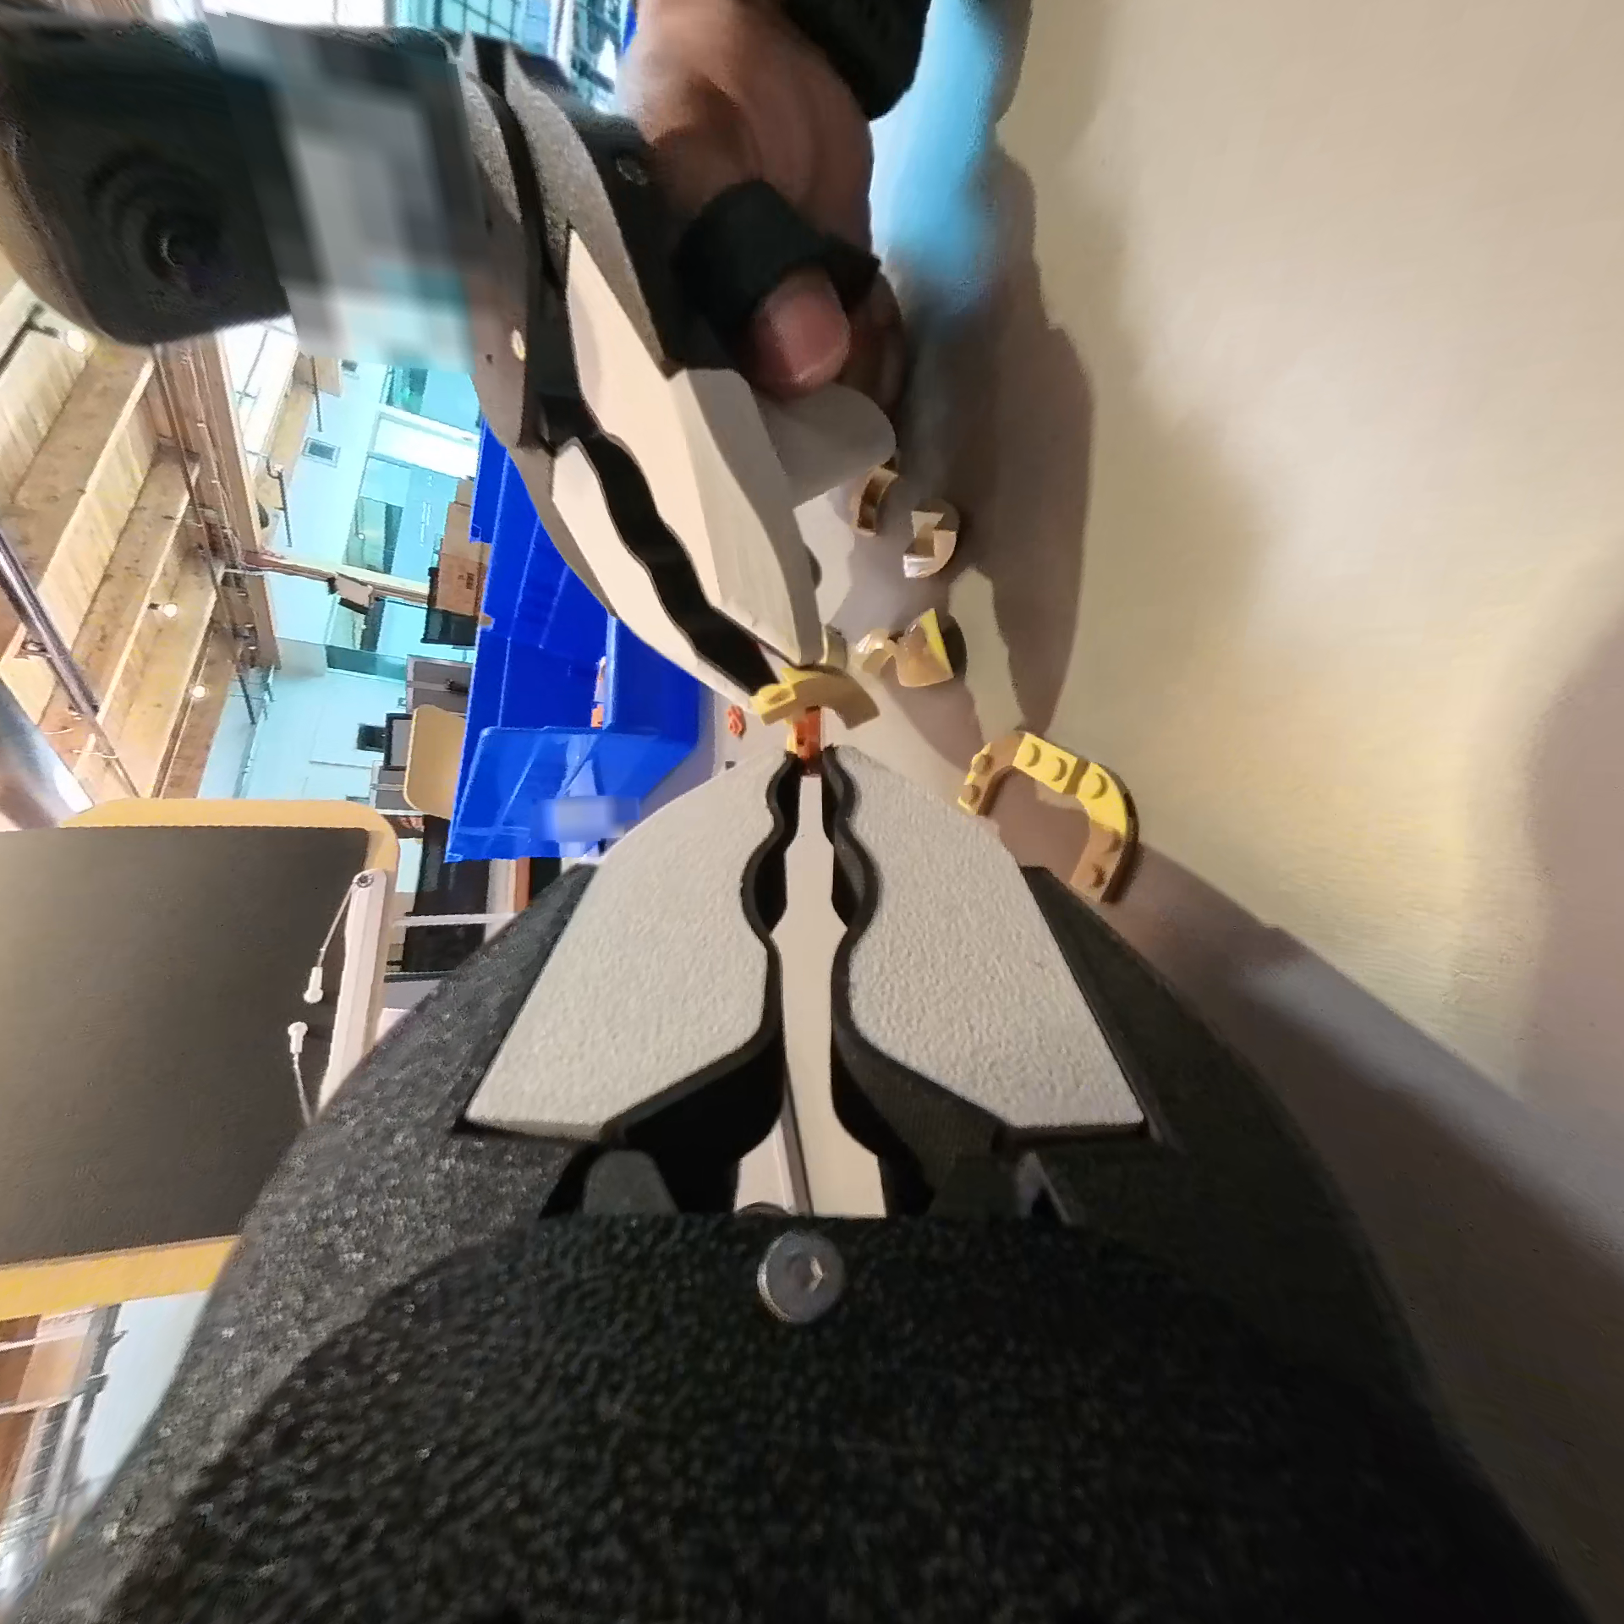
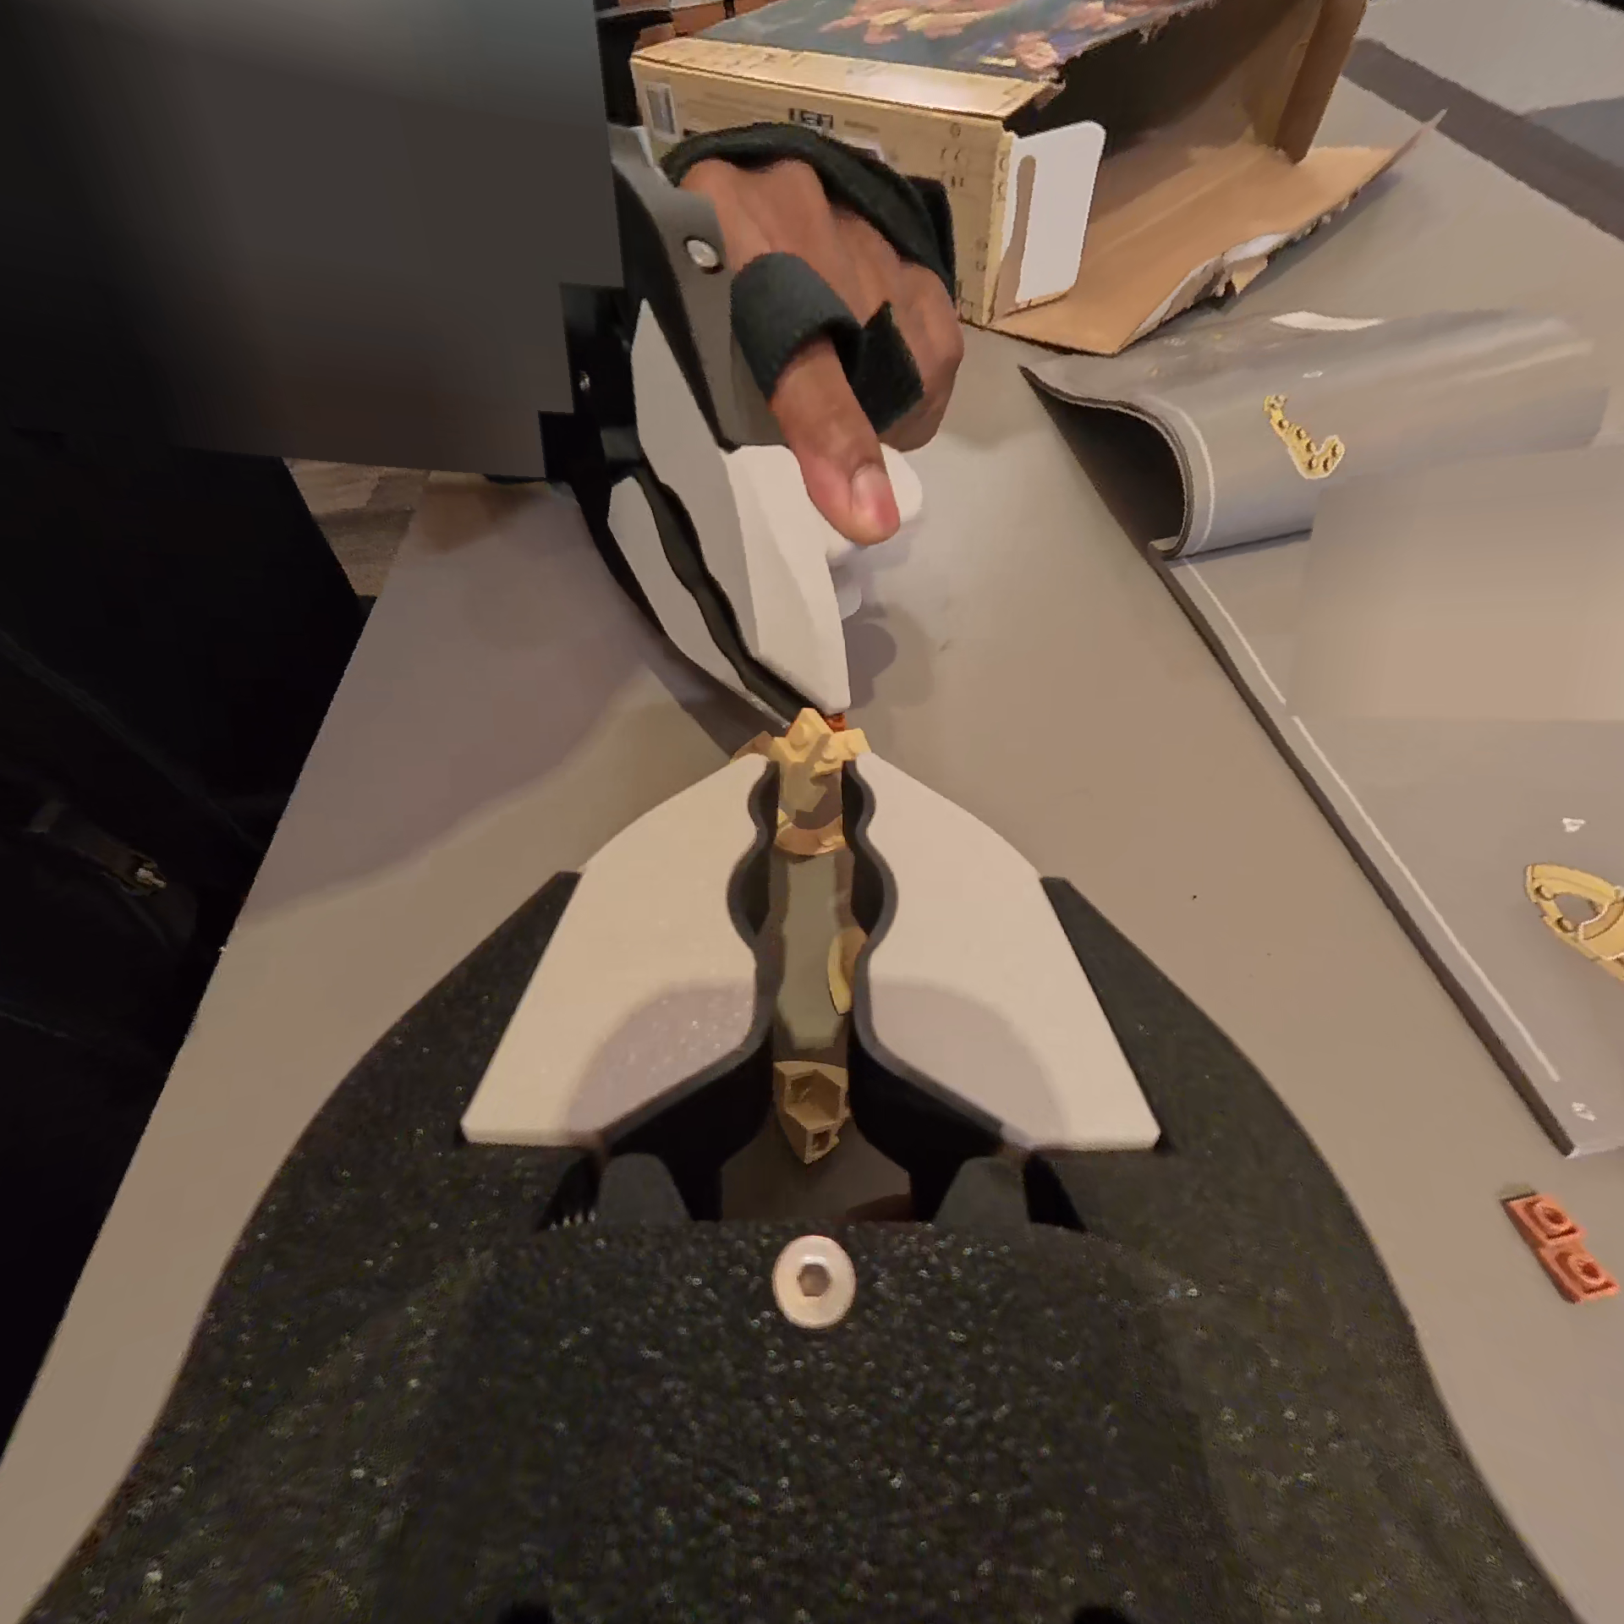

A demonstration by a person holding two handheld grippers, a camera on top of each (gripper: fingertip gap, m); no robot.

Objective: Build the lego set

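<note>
The left gripper point(image 1: 807, 763) pinches a tiny orange piece point(image 1: 805, 734) at its very tips, fingers nearly pressed together. The right gripper point(image 2: 813, 763) is clamped on a tan curved piece point(image 2: 813, 756), and the two meet tip to tip in the air above the table point(image 2: 527, 615), the orange piece touching the tan one.

Both pieces are hard plastic, very light and smooth, so they look likely to twist or pop out of the pads if pressed off-axis. The safest hold seems to be on flat side faces, leaving the studs free, with the push going straight along the studs.

Loose tan pieces point(image 1: 914, 655) lie on the table just below the joint, and a tan arch point(image 1: 1054, 804) sits near them. In the right wrist view an open cardboard box point(image 2: 879, 132) stands at the back, an instruction booklet point(image 2: 1362, 615) lies to the right, and two reddish-brown plates point(image 2: 1560, 1252) rest beside it. Nothing stands between the grippers, though each crowds the other's tips.
</note>
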